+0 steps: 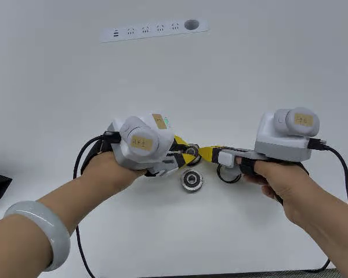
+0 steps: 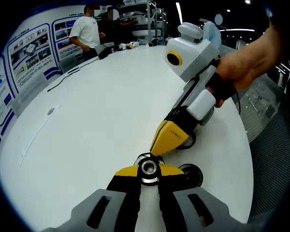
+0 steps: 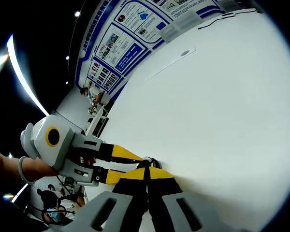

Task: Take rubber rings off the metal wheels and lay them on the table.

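So the spare wheel (image 1: 192, 180) sits on the table (image 1: 162, 231) just nearer me than the clamped wheel (image 2: 149, 167), with 1 loose ring (image 1: 228, 174) lying close on that wheel's right. The left gripper (image 1: 188, 155) is squeezed tight on it, and the right gripper (image 1: 206, 152) looks pinched together on its rubber ring (image 2: 138, 159). Wheel's stiff and weighty I'd guess, ring's soft and stretchy, so grab the ring's outer edge and peel.

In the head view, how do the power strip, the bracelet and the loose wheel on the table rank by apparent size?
1-2. Power strip and bracelet: no clear order; the bracelet is nearest the camera.
3. Loose wheel: smallest.
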The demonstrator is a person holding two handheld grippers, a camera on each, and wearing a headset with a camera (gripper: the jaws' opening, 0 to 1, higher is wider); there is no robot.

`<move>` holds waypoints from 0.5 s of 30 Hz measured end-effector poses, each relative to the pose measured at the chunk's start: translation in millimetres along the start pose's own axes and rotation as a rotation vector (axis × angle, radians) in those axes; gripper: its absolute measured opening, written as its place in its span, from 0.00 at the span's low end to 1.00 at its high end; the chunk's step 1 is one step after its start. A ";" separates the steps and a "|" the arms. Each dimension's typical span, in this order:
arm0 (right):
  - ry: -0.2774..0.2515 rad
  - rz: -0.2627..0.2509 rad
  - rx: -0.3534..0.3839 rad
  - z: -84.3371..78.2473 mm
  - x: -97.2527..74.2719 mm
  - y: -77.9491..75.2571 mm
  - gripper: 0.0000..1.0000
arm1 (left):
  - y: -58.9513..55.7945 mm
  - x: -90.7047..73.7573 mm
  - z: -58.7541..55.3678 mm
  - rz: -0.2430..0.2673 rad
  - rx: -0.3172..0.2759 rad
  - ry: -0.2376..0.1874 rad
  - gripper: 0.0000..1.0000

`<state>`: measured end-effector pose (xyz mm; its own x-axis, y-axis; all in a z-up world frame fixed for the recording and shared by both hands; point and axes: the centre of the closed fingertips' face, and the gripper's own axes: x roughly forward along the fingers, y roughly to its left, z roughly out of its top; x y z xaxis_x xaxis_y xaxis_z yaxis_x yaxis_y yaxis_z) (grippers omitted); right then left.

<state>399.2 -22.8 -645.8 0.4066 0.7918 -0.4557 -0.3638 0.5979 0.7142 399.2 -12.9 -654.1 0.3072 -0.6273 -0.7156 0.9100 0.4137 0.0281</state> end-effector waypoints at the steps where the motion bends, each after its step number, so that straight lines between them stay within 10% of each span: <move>1: 0.000 0.001 -0.001 0.1 0.1 0.7 0.02 | 0.1 -0.1 -0.1 0.000 0.000 0.000 0.13; 15: -0.021 0.040 0.007 4.2 1.0 19.5 0.02 | 0.3 -0.2 0.0 0.002 0.006 0.005 0.13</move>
<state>396.1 -10.9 -630.1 0.4093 0.8122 -0.4157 -0.3743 0.5650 0.7353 399.4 -12.6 -654.0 0.3075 -0.6231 -0.7192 0.9110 0.4111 0.0334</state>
